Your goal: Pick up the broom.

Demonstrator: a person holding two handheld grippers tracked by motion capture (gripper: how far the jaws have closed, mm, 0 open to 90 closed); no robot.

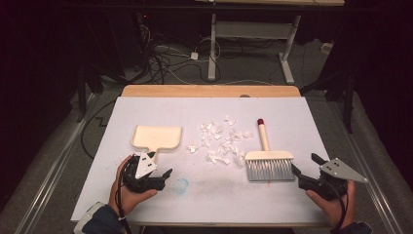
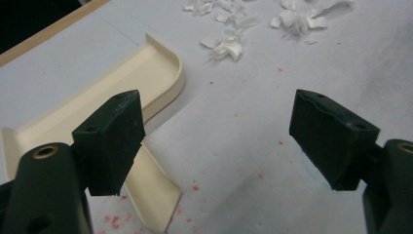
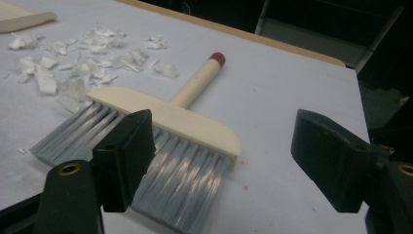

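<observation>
left gripper [image 1: 168,174] spread beside dustpan [image 1: 157,137]; right gripper [image 1: 304,170] spread beside brush [image 1: 268,161].

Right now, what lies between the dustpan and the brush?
High view: a scatter of white paper scraps on the table between dustpan and brush.

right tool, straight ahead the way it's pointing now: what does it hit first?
Most likely the brush: its grey bristles lie just ahead of the open right tool, partly between the jaws in the right gripper view. Paper scraps lie beyond. Depth is hard to judge; it could pass just over the bristles.
</observation>
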